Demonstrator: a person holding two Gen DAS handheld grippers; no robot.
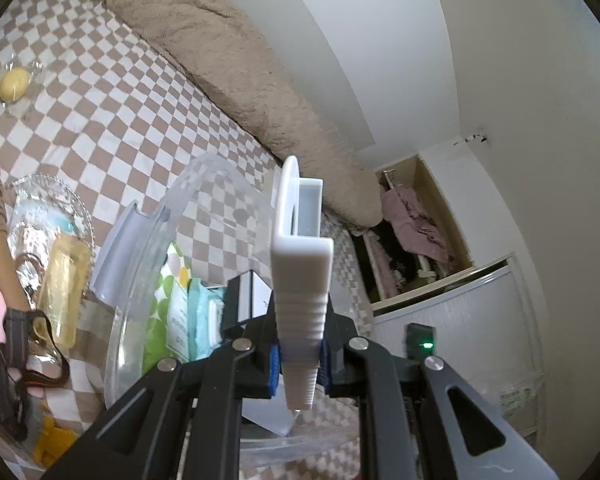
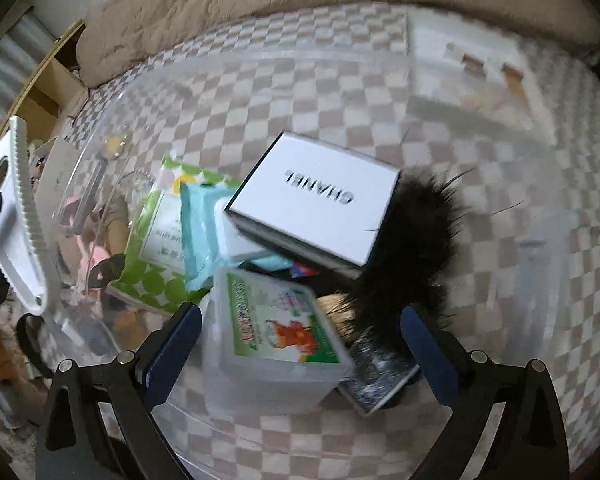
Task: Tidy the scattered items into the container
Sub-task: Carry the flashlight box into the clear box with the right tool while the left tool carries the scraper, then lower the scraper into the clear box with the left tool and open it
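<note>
Two grippers worked over one clear plastic container [image 2: 204, 92] on a checked bedspread [image 2: 340, 60]. Right gripper [image 2: 300, 346] pointed steeply down into it, jaws spread wide and gripping nothing. Directly between those jaws, a lidded translucent box [image 2: 276, 336] with a green label, untouched by either pad. Just beyond, a white Chanel box [image 2: 320, 200], a black fur puff [image 2: 416, 248] to its right, teal [image 2: 200, 228] and green-dotted packets [image 2: 156, 232] to its left. Left gripper [image 1: 299, 364] clamped tight on the container's ridged white latch handle [image 1: 302, 288]. Off to its left, outside the container, a clear packet with a yellow bottle [image 1: 62, 280]; farther out, a wrapped yellow round item [image 1: 14, 84]. Beyond all, a rumpled tan blanket [image 1: 220, 48].
</note>
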